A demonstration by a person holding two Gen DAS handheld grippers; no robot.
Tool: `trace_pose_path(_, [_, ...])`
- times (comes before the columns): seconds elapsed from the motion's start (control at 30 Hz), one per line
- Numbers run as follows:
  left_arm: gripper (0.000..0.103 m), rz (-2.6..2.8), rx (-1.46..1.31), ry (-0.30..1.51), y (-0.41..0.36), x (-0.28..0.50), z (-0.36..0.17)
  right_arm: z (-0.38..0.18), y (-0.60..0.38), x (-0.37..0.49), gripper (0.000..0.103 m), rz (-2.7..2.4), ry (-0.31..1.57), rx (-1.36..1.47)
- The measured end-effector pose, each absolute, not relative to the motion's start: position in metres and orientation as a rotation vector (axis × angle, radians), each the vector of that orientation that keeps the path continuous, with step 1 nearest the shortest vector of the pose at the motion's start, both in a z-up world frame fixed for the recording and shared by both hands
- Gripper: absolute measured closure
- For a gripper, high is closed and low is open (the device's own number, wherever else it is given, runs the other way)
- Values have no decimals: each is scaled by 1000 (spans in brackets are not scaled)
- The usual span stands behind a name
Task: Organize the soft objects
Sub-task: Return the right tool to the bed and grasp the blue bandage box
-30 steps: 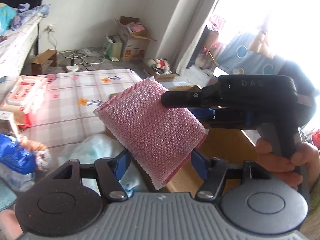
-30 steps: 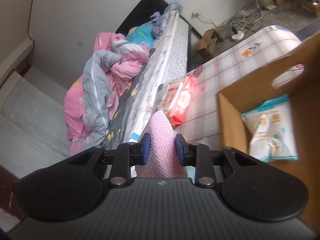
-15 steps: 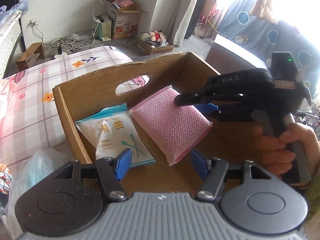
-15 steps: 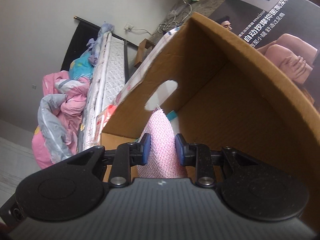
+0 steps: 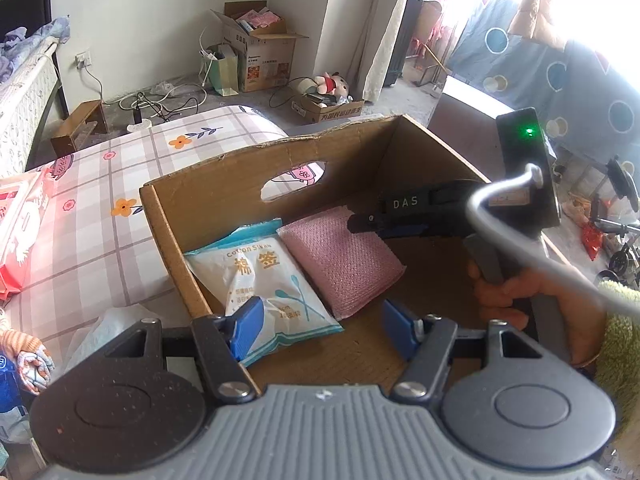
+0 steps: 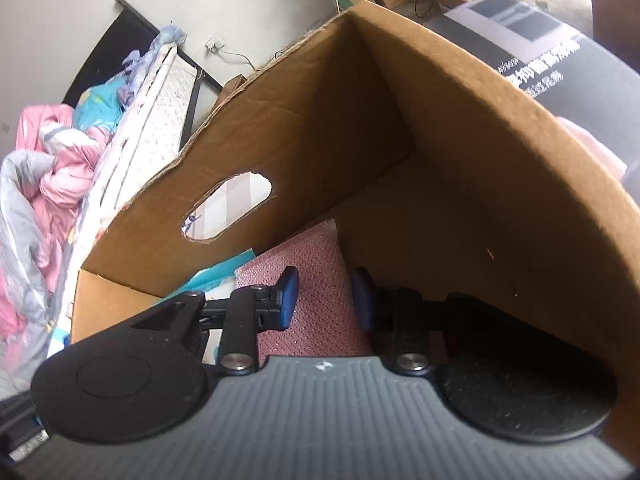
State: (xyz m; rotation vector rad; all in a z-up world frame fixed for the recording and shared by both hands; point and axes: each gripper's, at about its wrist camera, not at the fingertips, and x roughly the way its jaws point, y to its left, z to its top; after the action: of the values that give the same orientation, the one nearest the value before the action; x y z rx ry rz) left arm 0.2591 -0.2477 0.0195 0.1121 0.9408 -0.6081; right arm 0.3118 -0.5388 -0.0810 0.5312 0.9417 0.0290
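1. The cardboard box (image 5: 224, 184) is the landmark; it stands on a checked flowered cloth (image 5: 100, 208). On the box floor, by the wall with the handle hole, the pink sponge pad (image 5: 340, 256) lies flat, touching a white and blue cotton swab pack (image 5: 264, 276) on the side nearer the box's open corner.
2. The right gripper (image 6: 325, 298) reaches into the box over the pad. Its jaws have just been opening; the pad is between the blue pads but they no longer seem to press it, though the wrist view is too close to be sure.
3. The left gripper (image 5: 320, 326) hovers above the box's near edge, fingers wide apart and holding nothing.
4. Risks, as a judgement: if the right fingers lift before they are fully clear, the textured pad could snag and be dragged out of the box or tipped onto the swab pack.
5. A careless withdrawal could also knock the box wall and shift the light box on the cloth.
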Motion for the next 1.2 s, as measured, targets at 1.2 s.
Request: trace_pose_path(1.2, [11, 36, 281, 680, 28, 187, 69, 106, -283, 228, 38, 619, 925, 707])
